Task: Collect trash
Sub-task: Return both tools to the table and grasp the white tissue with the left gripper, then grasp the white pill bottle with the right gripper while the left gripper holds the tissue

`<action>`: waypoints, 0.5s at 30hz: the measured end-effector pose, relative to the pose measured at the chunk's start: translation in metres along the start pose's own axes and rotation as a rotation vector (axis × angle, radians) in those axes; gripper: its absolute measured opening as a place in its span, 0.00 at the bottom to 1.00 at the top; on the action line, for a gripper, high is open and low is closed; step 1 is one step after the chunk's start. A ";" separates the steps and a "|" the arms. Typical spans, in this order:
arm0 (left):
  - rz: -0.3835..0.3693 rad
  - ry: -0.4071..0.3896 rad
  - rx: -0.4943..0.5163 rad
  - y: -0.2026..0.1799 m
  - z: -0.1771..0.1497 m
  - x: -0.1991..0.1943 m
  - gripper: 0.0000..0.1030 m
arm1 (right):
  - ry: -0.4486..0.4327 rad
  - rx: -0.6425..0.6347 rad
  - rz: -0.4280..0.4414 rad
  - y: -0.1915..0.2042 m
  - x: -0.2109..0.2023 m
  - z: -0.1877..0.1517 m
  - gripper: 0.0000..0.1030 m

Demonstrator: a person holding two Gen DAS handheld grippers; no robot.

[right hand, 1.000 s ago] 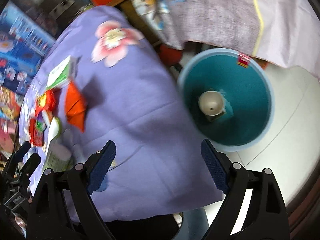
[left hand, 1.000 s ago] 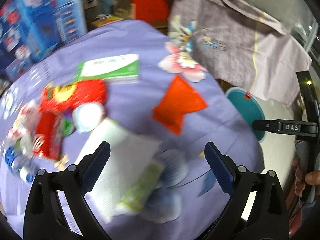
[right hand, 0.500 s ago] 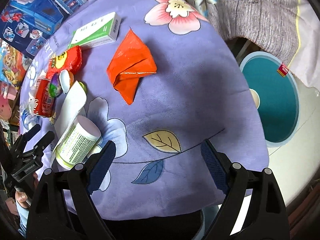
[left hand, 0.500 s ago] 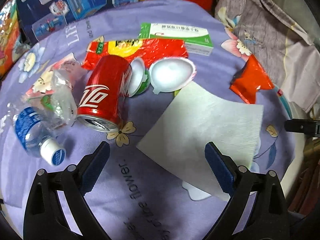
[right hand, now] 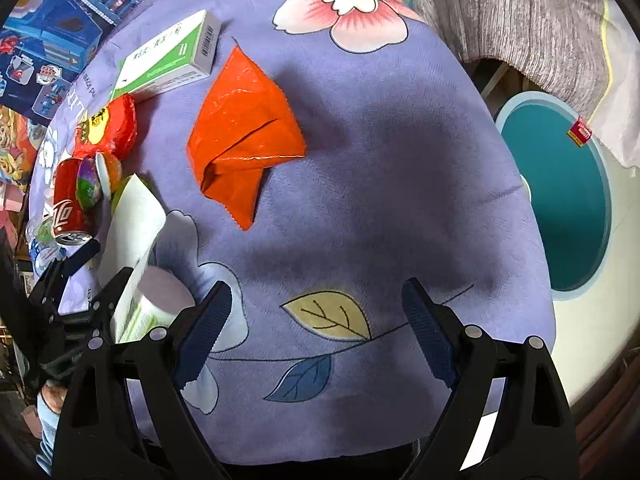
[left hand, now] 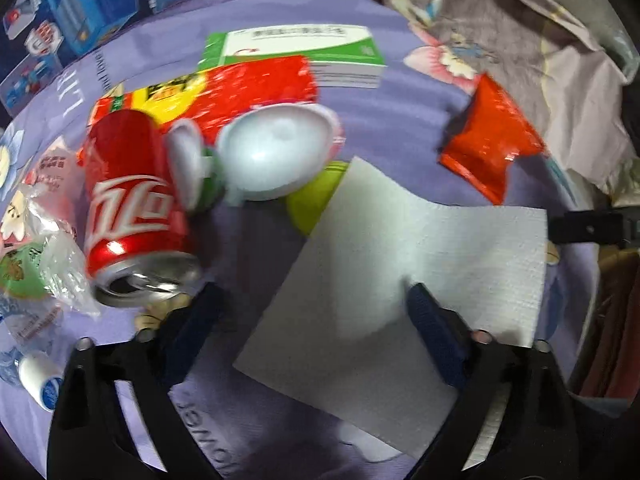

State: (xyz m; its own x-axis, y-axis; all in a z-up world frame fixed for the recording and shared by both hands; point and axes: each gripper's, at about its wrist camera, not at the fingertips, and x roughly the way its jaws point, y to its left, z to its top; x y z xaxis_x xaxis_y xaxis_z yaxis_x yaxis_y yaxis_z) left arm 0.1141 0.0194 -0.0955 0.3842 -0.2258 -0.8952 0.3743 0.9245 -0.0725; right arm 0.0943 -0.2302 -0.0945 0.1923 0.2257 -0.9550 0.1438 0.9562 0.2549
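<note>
Left gripper (left hand: pixel 312 304) open above purple cloth (left hand: pixel 400 92), jaws wide apart, straddling near part of white tissue (left hand: pixel 400 280). Red can (left hand: pixel 132 196) on its side left of tissue, open top toward camera. White cup (left hand: pixel 276 156) beside can, over red wrapper (left hand: pixel 240 84). Green-white box (left hand: pixel 296 48) behind wrapper. Orange packet (left hand: pixel 488 140) right. Bottle cap (left hand: pixel 38 376) at left edge.

coca-cola script on red can (left hand: pixel 136 200); "lif" on purple cloth (left hand: pixel 400 120)

Red can (left hand: pixel 132 196), orange wrapper (right hand: pixel 244 140), seemingly white tissue (left hand: pixel 404 284), purple floral tablecloth (right hand: pixel 380 200), teal bin (right hand: pixel 560 200).
</note>
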 end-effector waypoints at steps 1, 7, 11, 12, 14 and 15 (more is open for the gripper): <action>-0.022 -0.011 0.009 -0.005 -0.001 -0.003 0.69 | 0.002 0.003 0.001 -0.001 0.001 0.001 0.81; -0.069 -0.017 0.054 -0.033 -0.007 -0.013 0.04 | 0.001 0.011 0.016 -0.003 0.003 -0.003 0.81; -0.049 -0.035 0.008 -0.028 -0.015 -0.029 0.02 | 0.003 0.001 0.035 0.002 0.000 -0.011 0.81; -0.043 -0.046 -0.009 -0.025 -0.017 -0.035 0.02 | 0.006 -0.005 0.042 0.006 -0.001 -0.013 0.81; -0.023 -0.083 -0.050 -0.013 -0.024 -0.055 0.02 | 0.009 -0.024 0.059 0.016 -0.002 -0.019 0.81; -0.014 -0.096 -0.062 -0.008 -0.026 -0.062 0.02 | 0.013 -0.032 0.069 0.021 -0.002 -0.021 0.81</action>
State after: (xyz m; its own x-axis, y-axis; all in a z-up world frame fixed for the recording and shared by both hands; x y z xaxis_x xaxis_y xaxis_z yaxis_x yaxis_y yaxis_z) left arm 0.0658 0.0336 -0.0508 0.4591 -0.2642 -0.8482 0.3286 0.9375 -0.1142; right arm 0.0768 -0.2066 -0.0900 0.1882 0.2935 -0.9373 0.0997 0.9437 0.3155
